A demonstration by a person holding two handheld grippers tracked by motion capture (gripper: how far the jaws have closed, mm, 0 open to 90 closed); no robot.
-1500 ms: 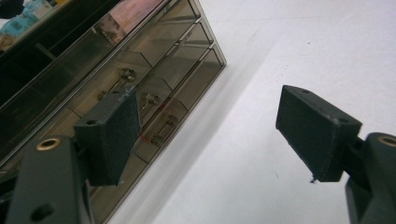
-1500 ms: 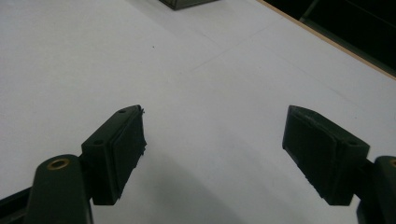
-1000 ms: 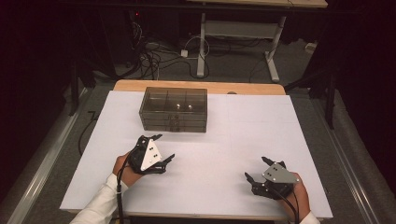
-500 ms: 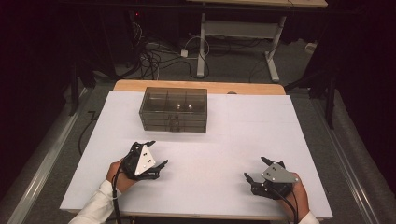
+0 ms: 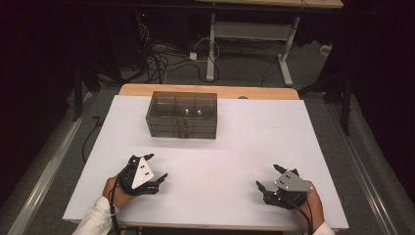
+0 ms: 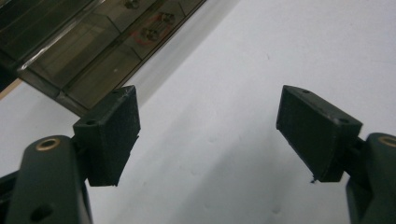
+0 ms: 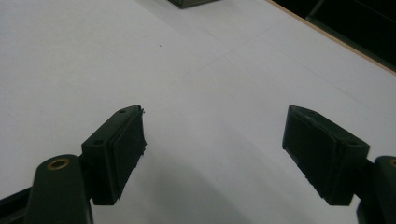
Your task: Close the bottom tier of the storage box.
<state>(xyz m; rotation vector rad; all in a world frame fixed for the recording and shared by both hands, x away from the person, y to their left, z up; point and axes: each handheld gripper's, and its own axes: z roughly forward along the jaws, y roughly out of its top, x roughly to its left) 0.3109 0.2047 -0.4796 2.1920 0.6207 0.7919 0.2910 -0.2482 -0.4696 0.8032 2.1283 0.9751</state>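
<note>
Item: smoky clear compartment box point(image 5: 181, 115), low and rectangular, drawer fronts facing the person. It stands at the far side of the table, toward 12 o'clock and a little left of centre, its back edge just short of the bare wood strip point(image 5: 210, 91).

Left gripper point(image 5: 157, 167): held in the person's left hand point(image 5: 113, 188) at about 7 o'clock on the table, jaws spread wide with nothing between them. The box lies at roughly 1 o'clock from it, well apart. In the left gripper view the left gripper point(image 6: 210, 135) looks over white surface, with the box point(image 6: 100, 46) at the upper left, its dividers and some small contents inside showing, too small to identify.

Right gripper point(image 5: 268, 176): held at about 5 o'clock on the table, jaws likewise wide and empty. The box lies at about 11 o'clock from it, farther off than from the left. In the right gripper view the right gripper point(image 7: 215, 154) faces bare sheet.

Open room: the whole stretch between both grippers and the box is free white surface; so is the right half of the table out to its edge.

Surface: white sheet point(image 5: 254, 147) covering the tabletop, faint creases visible.

Room: dark surroundings, grey floor, a tangle of cables point(image 5: 161, 58) and a white table frame point(image 5: 254, 34) beyond the far edge.
</note>
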